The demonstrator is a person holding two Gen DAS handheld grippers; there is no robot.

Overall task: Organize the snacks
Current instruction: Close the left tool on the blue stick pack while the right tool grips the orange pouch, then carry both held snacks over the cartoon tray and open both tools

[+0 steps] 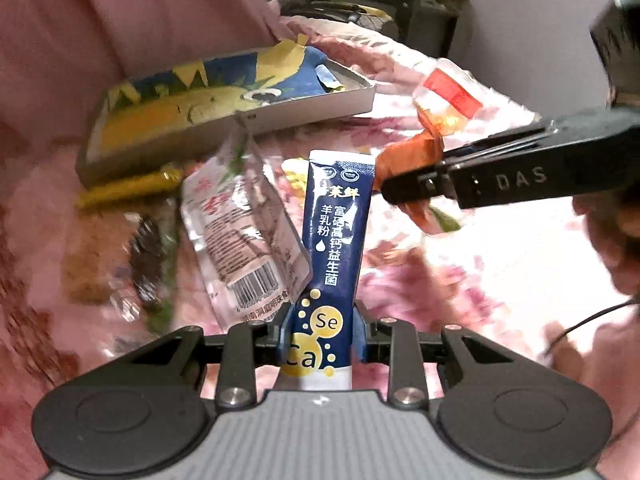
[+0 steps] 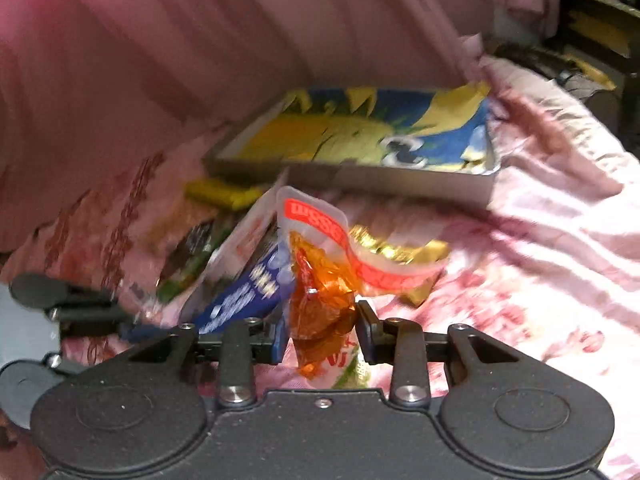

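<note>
My left gripper [image 1: 322, 332] is shut on the lower end of a dark blue stick sachet [image 1: 336, 232] marked Se and Ca, which stands up between the blue pads. In the right wrist view that sachet [image 2: 248, 292] leans at the left, blurred. My right gripper [image 2: 322, 332] is shut on a crinkled orange snack packet [image 2: 320, 300] with a clear, red-banded top. From the left wrist view the right gripper [image 1: 400, 184] reaches in from the right and holds the orange packet [image 1: 416, 156] above the floral cloth. A shallow box [image 1: 304, 106] with a blue and yellow picture lies behind.
On the pink floral cloth [image 1: 480, 264] lie a clear pouch with a barcode [image 1: 240, 232], a yellow stick [image 1: 128, 188], dark green packs [image 1: 148, 256] and a gold packet [image 2: 396, 248]. A pink curtain [image 2: 200, 40] hangs behind. A person's hand [image 1: 616, 248] shows at the right.
</note>
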